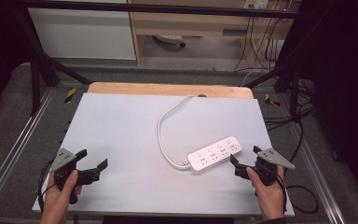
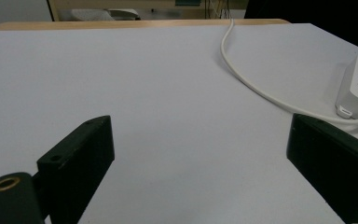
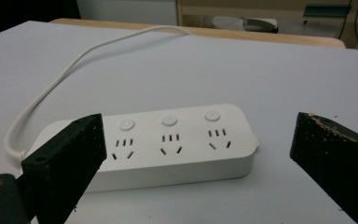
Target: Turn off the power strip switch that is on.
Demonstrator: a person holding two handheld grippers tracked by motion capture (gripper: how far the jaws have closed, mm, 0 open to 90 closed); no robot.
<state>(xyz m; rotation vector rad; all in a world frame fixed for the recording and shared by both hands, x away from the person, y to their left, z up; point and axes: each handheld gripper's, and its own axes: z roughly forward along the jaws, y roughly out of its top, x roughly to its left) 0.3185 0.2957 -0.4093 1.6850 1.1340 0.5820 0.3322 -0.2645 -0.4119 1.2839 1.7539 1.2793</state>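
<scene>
left gripper [image 1: 93, 161]: jaws spread, over bare white table [image 1: 121, 130] | right gripper [image 1: 242, 156]: jaws spread, just beside white power strip [image 1: 215, 154], not touching

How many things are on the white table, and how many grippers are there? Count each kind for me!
Power strip with its cord: 1
Grippers, left gripper and right gripper: 2
Total: 3
</scene>
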